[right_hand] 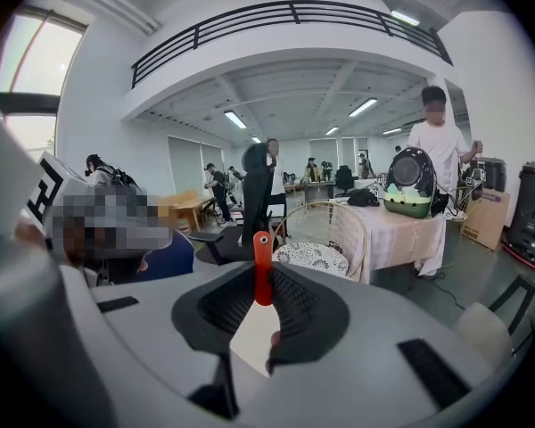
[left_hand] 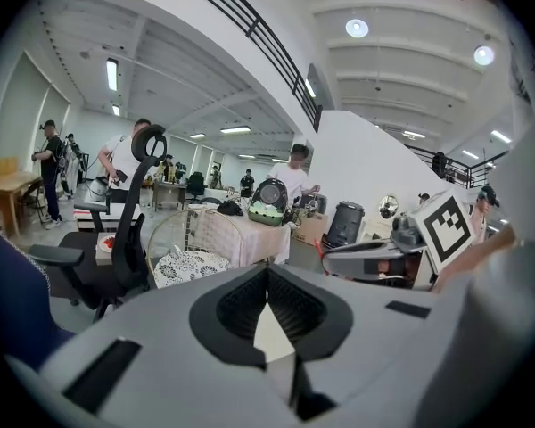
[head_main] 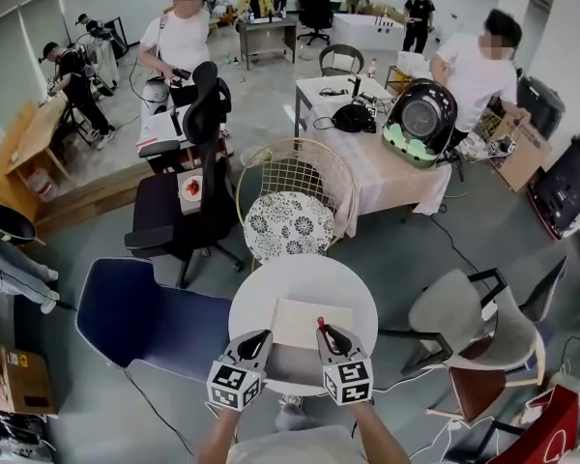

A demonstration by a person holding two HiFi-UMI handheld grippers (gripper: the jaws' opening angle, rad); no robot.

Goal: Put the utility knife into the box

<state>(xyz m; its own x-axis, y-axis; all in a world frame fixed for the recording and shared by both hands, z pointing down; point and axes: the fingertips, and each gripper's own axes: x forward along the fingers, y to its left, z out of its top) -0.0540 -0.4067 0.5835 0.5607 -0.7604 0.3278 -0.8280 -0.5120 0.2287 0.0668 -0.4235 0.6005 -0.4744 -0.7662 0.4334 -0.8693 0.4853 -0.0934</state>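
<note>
On the round white table lies a flat beige box. My right gripper hovers over the box's near right edge, shut on the red utility knife. In the right gripper view the knife's red handle sticks up between the black pads of that gripper, with the beige box below. My left gripper sits at the box's near left corner, its tips together and nothing in them. In the left gripper view the left gripper has its pads meeting at the tip.
Beyond the table stands a wire chair with a patterned cushion. A blue chair is at the left, a grey chair at the right, and a black office chair behind. A cloth-covered table and several people are further back.
</note>
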